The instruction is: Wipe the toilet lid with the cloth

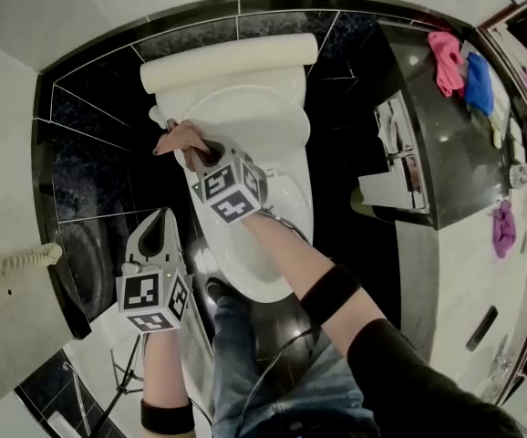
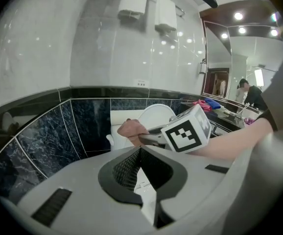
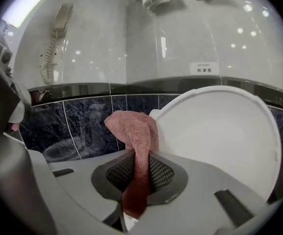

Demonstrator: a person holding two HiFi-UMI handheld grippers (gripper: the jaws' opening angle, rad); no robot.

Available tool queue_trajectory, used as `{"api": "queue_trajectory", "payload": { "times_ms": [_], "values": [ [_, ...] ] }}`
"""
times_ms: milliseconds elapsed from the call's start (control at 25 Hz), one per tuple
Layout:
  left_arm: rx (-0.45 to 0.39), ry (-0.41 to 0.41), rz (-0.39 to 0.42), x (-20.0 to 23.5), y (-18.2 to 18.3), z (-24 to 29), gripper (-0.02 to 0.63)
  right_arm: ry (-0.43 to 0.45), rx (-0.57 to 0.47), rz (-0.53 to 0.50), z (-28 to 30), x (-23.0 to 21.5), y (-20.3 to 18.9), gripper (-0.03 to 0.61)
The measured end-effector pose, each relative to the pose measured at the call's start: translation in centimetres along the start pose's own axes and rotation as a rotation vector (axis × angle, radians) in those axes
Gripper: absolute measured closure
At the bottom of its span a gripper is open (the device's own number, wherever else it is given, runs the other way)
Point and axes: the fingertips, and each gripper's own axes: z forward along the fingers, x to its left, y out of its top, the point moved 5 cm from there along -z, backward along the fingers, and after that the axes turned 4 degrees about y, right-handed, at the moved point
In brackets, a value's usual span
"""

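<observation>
Pinched between the pads of the right gripper [image 3: 136,163]: a pink terry cloth [image 3: 134,131], jaws closed on its narrow tail. In the right gripper view, a strip rising from lower centre to a folded bunch at centre left, just beside the left rim of the raised toilet lid [image 3: 220,136]; contact with that rim impossible to confirm. Long axis in line with the jaws, free end pointing away from the gripper and up toward the dark tiled wall [image 3: 78,121]. In the head view, found upper left of centre, at the lid's left edge, below the white cistern [image 1: 227,62].

Judged light, soft and limp, with a nap likely to drag rather than slip on glossy plastic; nothing fragile about it. Prone to fold and bunch when pushed, so probably better drawn flat across the surface. Present hold at one end good for reach, yet leaving little fabric under pressure; a grip nearer the middle, with a wad folded ahead of the tips, probably firmer for wiping.

Lid standing open, tilted back against the cistern, broad face toward the right gripper, long axis from hinge to top edge; hard and smooth by the look of it.

Left gripper [image 1: 159,231] at lower left of the head view, jaws together on nothing, apart from the lid.
</observation>
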Motion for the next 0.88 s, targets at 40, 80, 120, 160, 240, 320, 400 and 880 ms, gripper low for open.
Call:
{"api": "queue_trajectory", "payload": {
  "times_ms": [40,80,120,160,240,320,400,880],
  "values": [
    [0.003,0.005,0.002,0.3,-0.1,-0.1,0.614,0.002,0.008,0.002,1.1,0.2,-0.1,0.509],
    [0.006,0.008,0.003,0.5,-0.2,-0.2,0.614,-0.002,0.015,0.003,1.8,0.1,-0.1,0.511],
    [0.008,0.01,0.003,0.6,-0.4,-0.2,0.614,-0.01,0.02,0.002,2.2,-0.2,-0.1,0.509],
    [0.01,0.01,0.002,0.6,-0.5,-0.2,0.614,-0.02,0.025,-0.001,2.2,-0.7,-0.2,0.509],
    [0.014,0.008,0.0,0.5,-0.7,-0.1,0.614,-0.055,0.028,-0.005,1.4,-2.2,-0.6,0.511],
    [0.015,0.0,0.0,0.1,-0.7,0.1,0.614,-0.111,0.028,0.013,-0.8,-4.8,-1.3,0.511],
    [0.013,-0.009,0.004,-0.4,-0.6,0.2,0.614,-0.175,0.032,0.035,-3.4,-7.7,-2.4,0.511],
    [-0.006,-0.04,0.012,-2.8,0.7,0.5,0.614,-0.414,0.067,0.154,-11.3,-15.8,-6.3,0.511]
  ]
}}
